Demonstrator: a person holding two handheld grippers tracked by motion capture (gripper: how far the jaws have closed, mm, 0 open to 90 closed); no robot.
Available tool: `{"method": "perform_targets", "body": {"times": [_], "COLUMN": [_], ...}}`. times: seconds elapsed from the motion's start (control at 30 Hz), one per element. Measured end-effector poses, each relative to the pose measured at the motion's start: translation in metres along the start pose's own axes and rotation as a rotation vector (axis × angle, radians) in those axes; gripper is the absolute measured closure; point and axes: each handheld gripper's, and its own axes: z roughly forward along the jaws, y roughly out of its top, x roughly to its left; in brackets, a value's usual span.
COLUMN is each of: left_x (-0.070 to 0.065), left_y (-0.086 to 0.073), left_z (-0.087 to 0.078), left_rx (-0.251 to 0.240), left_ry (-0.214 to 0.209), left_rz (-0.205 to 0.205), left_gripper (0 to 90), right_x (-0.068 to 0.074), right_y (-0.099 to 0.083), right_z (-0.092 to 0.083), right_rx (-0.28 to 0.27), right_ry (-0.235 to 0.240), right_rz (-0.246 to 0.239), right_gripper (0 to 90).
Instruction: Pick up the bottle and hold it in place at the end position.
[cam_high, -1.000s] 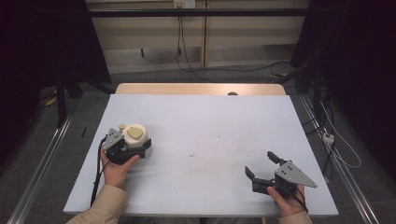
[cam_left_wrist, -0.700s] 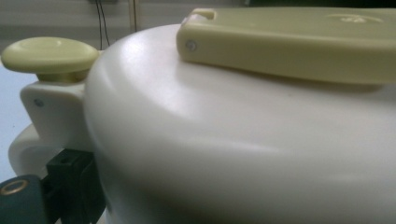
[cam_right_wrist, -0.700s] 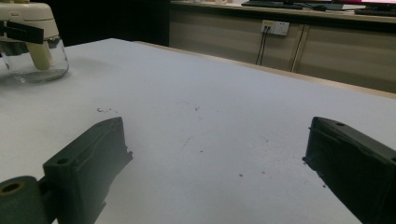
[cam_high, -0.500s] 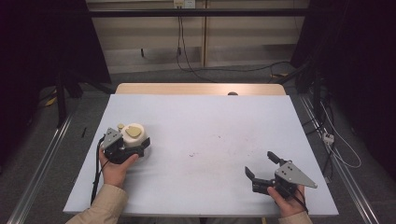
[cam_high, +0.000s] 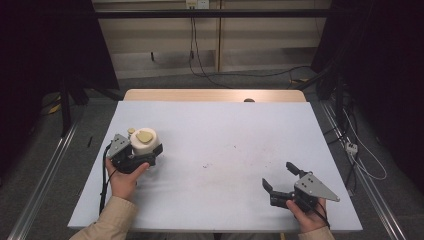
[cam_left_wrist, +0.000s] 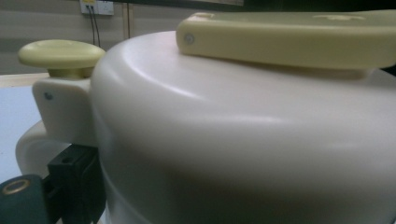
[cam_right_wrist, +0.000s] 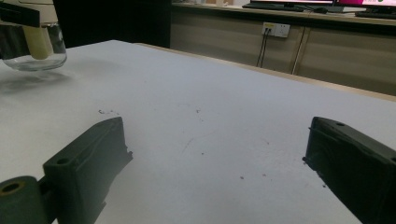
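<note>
A round cream-lidded container (cam_high: 145, 141) with a pale yellow handle on top sits at the table's left, and my left gripper (cam_high: 146, 151) is shut on it from the near side. In the left gripper view the cream lid (cam_left_wrist: 243, 140) is very close, with a yellow knob (cam_left_wrist: 60, 53), a flat yellow handle (cam_left_wrist: 289, 39) and one black jaw at the lower left. Its clear glass base (cam_right_wrist: 32, 51) shows far off in the right gripper view. My right gripper (cam_high: 278, 175) rests low at the front right of the table, open (cam_right_wrist: 217, 135), with nothing between its fingers.
The pale blue-grey table top (cam_high: 225, 130) has small dark specks (cam_right_wrist: 196, 140) near its middle. A wooden strip (cam_high: 215, 95) runs along the far edge. Cables lie on the floor beyond, and metal rails run along both sides.
My left gripper and the container have shifted slightly away from the person. The right gripper has stayed in place, still open.
</note>
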Motion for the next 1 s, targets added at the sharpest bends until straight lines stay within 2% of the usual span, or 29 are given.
{"method": "perform_targets", "body": {"times": [0.3,0.53,0.67,1.0], "left_x": [-0.010,-0.020,-0.026,-0.037], "left_y": [0.007,0.011,0.013,0.016], "left_z": [0.009,0.022,0.028,0.043], "left_rx": [0.007,0.017,0.019,0.021], "left_ry": [-0.027,-0.050,-0.064,-0.092], "left_rz": [-0.003,-0.013,0.007,0.002], "left_gripper": [6.2,6.3,6.3,6.3], "right_x": [0.000,-0.001,0.000,-0.001], "right_y": [0.000,0.000,0.001,0.000], "right_z": [-0.001,0.000,-0.001,0.000], "right_rx": [-0.003,-0.005,-0.008,-0.007], "right_ry": [-0.001,-0.004,-0.006,-0.003], "right_rz": [-0.002,0.006,0.003,0.005], "right_gripper": [4.6,4.6,4.6,4.6]}}
